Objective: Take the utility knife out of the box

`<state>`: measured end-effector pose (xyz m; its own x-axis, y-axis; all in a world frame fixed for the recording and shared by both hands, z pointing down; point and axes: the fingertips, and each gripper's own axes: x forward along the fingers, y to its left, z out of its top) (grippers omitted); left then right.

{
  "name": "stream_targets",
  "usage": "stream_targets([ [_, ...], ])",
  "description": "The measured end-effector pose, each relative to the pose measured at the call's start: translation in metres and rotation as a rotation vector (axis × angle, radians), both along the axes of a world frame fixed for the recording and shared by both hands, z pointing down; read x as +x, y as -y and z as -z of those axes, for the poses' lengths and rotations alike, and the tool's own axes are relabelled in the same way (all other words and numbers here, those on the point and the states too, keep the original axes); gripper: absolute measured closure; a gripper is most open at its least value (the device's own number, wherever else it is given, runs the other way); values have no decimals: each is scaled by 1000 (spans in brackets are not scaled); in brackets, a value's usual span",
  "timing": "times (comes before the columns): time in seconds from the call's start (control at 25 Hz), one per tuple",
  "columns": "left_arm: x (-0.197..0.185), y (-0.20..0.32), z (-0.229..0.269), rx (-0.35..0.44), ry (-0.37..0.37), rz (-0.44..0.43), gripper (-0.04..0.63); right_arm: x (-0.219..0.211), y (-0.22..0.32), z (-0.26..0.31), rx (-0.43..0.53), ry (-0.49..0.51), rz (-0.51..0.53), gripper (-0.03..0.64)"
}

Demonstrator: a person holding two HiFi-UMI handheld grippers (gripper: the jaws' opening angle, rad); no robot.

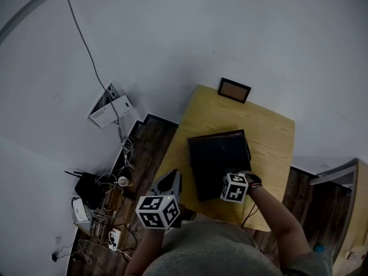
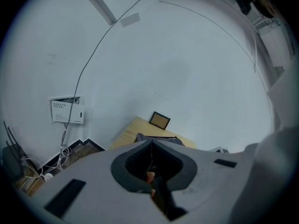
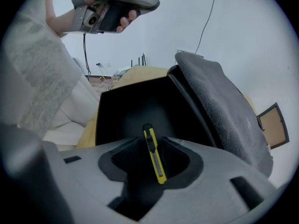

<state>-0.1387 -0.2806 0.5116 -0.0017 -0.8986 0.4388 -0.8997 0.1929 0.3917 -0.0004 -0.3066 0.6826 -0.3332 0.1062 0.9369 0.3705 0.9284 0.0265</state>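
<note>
A black box [image 1: 215,157] stands open on the yellow table [image 1: 270,131], its grey-lined lid [image 3: 219,106] tipped back. In the right gripper view a yellow utility knife [image 3: 154,155] lies on the box's dark bottom [image 3: 131,111]. My right gripper [image 3: 150,139] points steeply down into the box, open, with the knife in the gap between its jaws and no pad pressing on it. My left gripper [image 2: 152,143] hovers off the table's near left corner with its jaws meeting in a seam. Its body [image 3: 112,3] also shows up high in the right gripper view.
A small framed board [image 1: 234,89] leans at the table's far edge. On the floor at left lie a white printed box [image 1: 109,109], a router and tangled cables [image 1: 98,194]. A cabinet [image 1: 351,211] stands at the right.
</note>
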Motion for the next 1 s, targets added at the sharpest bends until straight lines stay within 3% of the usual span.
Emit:
stream_targets([
  [0.48,-7,-11,-4,-7,-7,22,591,-5,6,-6,66,-1,6,563],
  [1.0,0,-20,5,18,-3,-75,591,-20,0,40,85,149,-191,565],
])
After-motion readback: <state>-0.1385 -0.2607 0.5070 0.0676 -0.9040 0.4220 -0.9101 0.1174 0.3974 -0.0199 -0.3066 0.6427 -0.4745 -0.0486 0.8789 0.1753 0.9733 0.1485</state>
